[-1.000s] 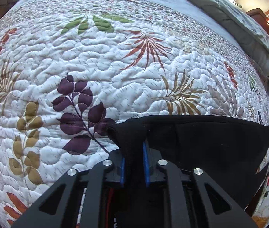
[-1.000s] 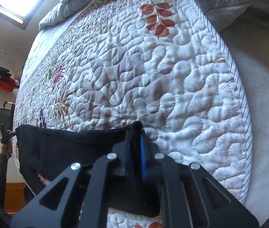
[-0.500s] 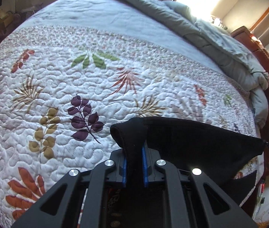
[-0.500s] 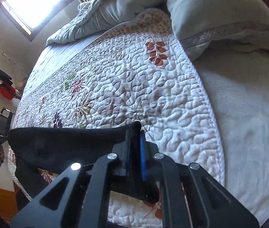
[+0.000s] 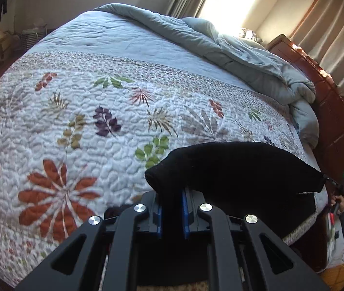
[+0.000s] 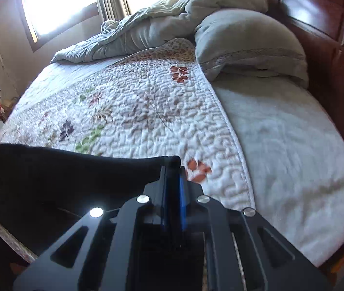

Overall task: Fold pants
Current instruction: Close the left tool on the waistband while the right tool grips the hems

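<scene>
Black pants hang stretched in the air above the near edge of a bed, held at two corners. My left gripper is shut on the left corner, black cloth bunched between its blue pads. In the right wrist view the same pants run off to the left, and my right gripper is shut on their right corner. The cloth's lower part drops out of sight behind the gripper bodies. In the left wrist view, a person's hand at the far right holds the other gripper.
A quilted bedspread with leaf prints covers the bed. A rumpled grey duvet lies along the far side; a grey pillow sits against a dark wooden headboard. A plain white blanket lies on the right. Curtained windows stand behind.
Both grippers have risen and pulled back from the bed with the pants, which now hang clear of the quilt. More of the room, duvet and headboard has come into view.
</scene>
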### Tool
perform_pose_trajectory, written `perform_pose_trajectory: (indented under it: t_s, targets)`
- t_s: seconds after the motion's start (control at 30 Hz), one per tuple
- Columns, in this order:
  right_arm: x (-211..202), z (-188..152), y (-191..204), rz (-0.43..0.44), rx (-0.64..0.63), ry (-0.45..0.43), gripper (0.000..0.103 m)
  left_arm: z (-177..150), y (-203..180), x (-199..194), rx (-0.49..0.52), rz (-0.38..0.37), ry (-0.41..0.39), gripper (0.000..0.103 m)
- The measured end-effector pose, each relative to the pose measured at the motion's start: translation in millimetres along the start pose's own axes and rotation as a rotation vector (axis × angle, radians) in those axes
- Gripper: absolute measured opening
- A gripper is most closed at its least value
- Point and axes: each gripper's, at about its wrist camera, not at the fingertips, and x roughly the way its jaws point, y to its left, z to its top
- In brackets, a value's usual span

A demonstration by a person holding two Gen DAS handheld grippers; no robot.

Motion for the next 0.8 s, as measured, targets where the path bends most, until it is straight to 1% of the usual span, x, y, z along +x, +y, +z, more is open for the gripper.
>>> perform_pose_trajectory:
  t_s: [0.1, 0.17, 0.23, 0.33, 0.37, 0.43, 0.47, 0.5, 0.53, 0.57, 0.6, 0.63, 0.67, 0.7, 0.73, 0.8]
  targets:
    - [-14.1, -38.5, 7.1, -0.046, -0.015, -0.029, 0.008, -30.0, 5.1, -8.7, 0.0, -0.002, 0.011, 0.014]
    - [-21.2, -58.6, 7.2, -0.063, 0.006, -0.051, 0.009, -49.7, 10.4, -8.2, -0.002, 0.01, 0.033, 0.015]
    - [-29.3, -76.4, 11.4, -0.092, 0.01, -0.074, 0.01, -66.5, 19.5, -5.8, -0.02, 0.018, 0.052, 0.018]
    - [-37.6, -96.6, 16.2, -0.128, 0.029, -0.086, 0.015, -90.3, 35.6, -0.5, -0.05, 0.033, 0.084, 0.021]
    - [-39.0, -101.1, 16.5, -0.135, 0.036, -0.087, 0.018, -98.3, 40.0, 3.4, -0.051, 0.052, 0.098, 0.022]
    - [-37.4, -112.9, 15.7, -0.139, 0.076, -0.071, 0.031, -111.2, 47.7, 12.5, -0.067, 0.066, 0.131, 0.026]
    - [-36.9, -118.2, 16.1, -0.145, 0.089, -0.059, 0.041, -119.0, 52.2, 19.0, -0.084, 0.071, 0.151, 0.028]
    - [-34.8, -123.2, 15.9, -0.147, 0.104, -0.039, 0.043, -124.5, 54.7, 23.9, -0.087, 0.076, 0.167, 0.03]
    - [-30.6, -129.3, 15.2, -0.135, 0.131, -0.008, 0.042, -130.5, 56.8, 29.1, -0.091, 0.098, 0.187, 0.03]
    - [-28.8, -135.4, 15.1, -0.132, 0.155, 0.013, 0.043, -135.0, 60.1, 31.6, -0.102, 0.117, 0.196, 0.032]
    - [-26.3, -140.8, 14.1, -0.128, 0.187, 0.037, 0.047, -138.0, 62.7, 31.0, -0.116, 0.134, 0.198, 0.044]
    - [-25.9, -148.7, 11.6, -0.099, 0.243, 0.06, 0.052, -140.4, 66.9, 29.5, -0.137, 0.152, 0.198, 0.057]
    - [-26.1, -155.5, 8.8, -0.067, 0.297, 0.073, 0.06, -142.9, 71.9, 25.9, -0.16, 0.159, 0.191, 0.062]
    - [-26.7, -164.2, 5.5, -0.017, 0.373, 0.089, 0.065, -144.5, 76.3, 21.5, -0.18, 0.164, 0.182, 0.067]
    - [-27.6, -170.3, 4.5, 0.011, 0.417, 0.096, 0.065, -146.5, 80.3, 17.0, -0.193, 0.171, 0.175, 0.07]
    - [-30.3, -182.0, 3.2, 0.081, 0.51, 0.103, 0.065, -151.7, 88.1, 5.9, -0.224, 0.188, 0.163, 0.073]
